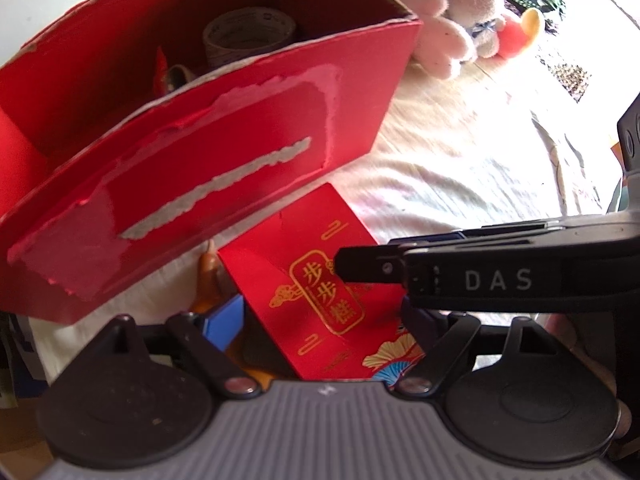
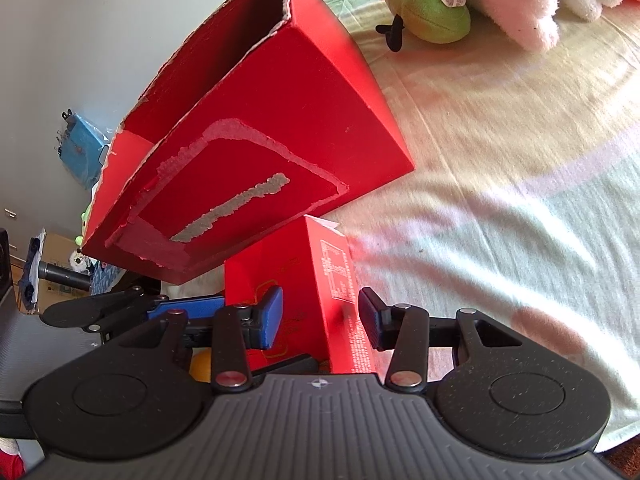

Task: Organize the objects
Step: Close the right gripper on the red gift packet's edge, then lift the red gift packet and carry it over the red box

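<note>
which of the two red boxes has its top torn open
The big red box behind: its top is open with ragged edges and a tape roll inside. The small red carton between the grippers is closed.

Bed sheet [image 2: 500, 208] carries big red box [image 2: 304, 120], plush toys [image 2: 516, 4], poss. small red carton [image 2: 320, 280].

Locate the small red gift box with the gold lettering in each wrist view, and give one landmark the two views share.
Left wrist view: the small red gift box sits low and centre, gold-lettered face towards the camera, just below the large open red box.
Right wrist view: the small red gift box sits low and centre, edge-on, between the fingers of the right tool.
Shared landmark: the large open red box with its torn grey strip.
</note>
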Tool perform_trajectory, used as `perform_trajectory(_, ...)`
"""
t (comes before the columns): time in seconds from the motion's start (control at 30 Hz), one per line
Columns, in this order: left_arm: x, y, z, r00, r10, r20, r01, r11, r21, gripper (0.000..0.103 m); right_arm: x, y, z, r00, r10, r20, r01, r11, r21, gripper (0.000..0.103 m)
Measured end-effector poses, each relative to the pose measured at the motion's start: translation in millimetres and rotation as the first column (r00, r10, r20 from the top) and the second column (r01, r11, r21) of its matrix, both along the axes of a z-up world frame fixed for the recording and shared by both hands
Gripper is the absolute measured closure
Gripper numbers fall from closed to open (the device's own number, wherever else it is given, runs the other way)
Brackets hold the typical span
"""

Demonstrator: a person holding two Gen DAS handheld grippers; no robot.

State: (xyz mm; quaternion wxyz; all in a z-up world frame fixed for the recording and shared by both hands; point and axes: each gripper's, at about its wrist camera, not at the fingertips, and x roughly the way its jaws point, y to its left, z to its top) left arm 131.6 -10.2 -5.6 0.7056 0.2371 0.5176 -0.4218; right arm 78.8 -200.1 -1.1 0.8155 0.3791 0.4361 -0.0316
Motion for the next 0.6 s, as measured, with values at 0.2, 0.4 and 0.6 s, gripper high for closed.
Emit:
perform_trajectory(0.2,-8,-11,0,0.999,-0.048,0.015,0.048,0.999,-0.014,0.019,-6,-6,0,1.0,-0.027,-0.004,0.027,1.0,-0.006,0.057)
perform_trajectory(0.4,-17,-22,-2,0.997,-0.078,0.026,0.079,0.996,-0.037,0.014,-12,-14,1,0.999,-0.048,-0.01,0.048,0.999,-0.01,0.057)
perform_trajectory(0.6,-22,-23,-1,0.997,-0.072,0.035,0.074,0.996,-0.04,0.013,-17,-18,-4,0.999,-0.034,-0.015,0.035,0.999,0.029,0.055)
